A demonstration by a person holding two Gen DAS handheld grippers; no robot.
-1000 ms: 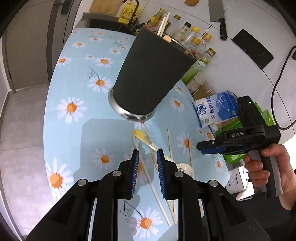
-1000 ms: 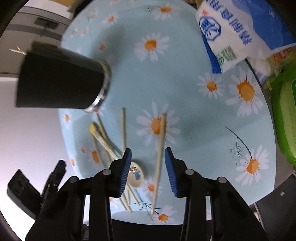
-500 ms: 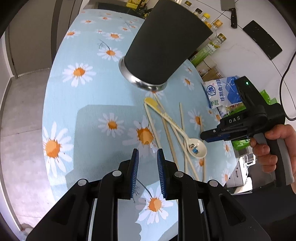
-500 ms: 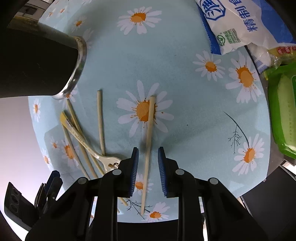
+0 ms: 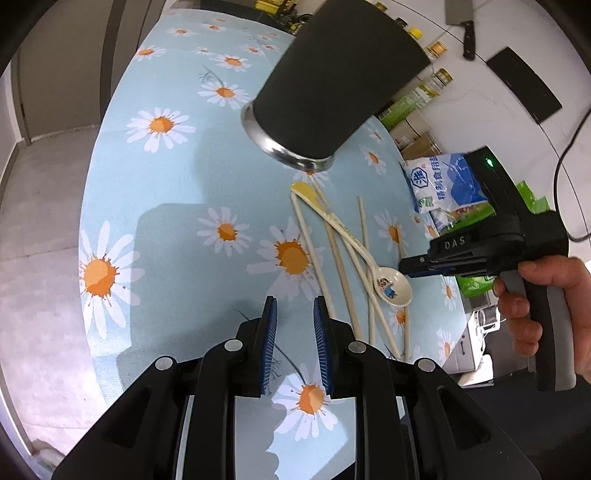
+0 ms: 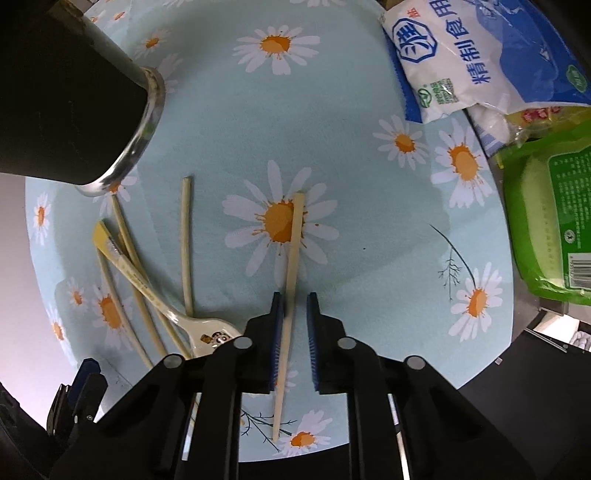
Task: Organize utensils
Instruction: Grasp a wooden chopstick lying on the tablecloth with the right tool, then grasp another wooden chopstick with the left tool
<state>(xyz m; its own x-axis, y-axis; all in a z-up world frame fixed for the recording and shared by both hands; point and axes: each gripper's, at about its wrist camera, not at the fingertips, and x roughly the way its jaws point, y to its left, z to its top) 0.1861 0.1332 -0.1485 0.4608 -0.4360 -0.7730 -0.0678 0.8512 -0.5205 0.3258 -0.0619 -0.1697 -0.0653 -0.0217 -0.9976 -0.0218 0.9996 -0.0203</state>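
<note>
A tall black cup [image 5: 332, 77] with a steel rim stands on the daisy tablecloth [image 5: 166, 192]; it also shows at the upper left in the right wrist view [image 6: 62, 96]. Below it lie several pale chopsticks [image 5: 314, 254] and a white cartoon spoon [image 5: 391, 286]. One chopstick [image 6: 295, 236] lies apart from the rest, running between the fingers of my right gripper [image 6: 294, 299]. Its jaws are closing; the stick rests by the left pad with a gap to the right pad. My left gripper [image 5: 294, 306] hovers over bare cloth, narrowly open and holding nothing.
A white-and-blue salt bag [image 6: 480, 55] and a green pack [image 6: 554, 206] lie at the table's right edge. Bottles [image 5: 432, 85] stand behind the cup, with a cleaver [image 5: 461, 22] on the wall beyond. A person's hand [image 5: 546, 280] holds the right gripper's handle.
The right gripper has slid over the lone chopstick and its jaws have narrowed around it. The left gripper has sunk a little and tilted, its jaws unchanged.
</note>
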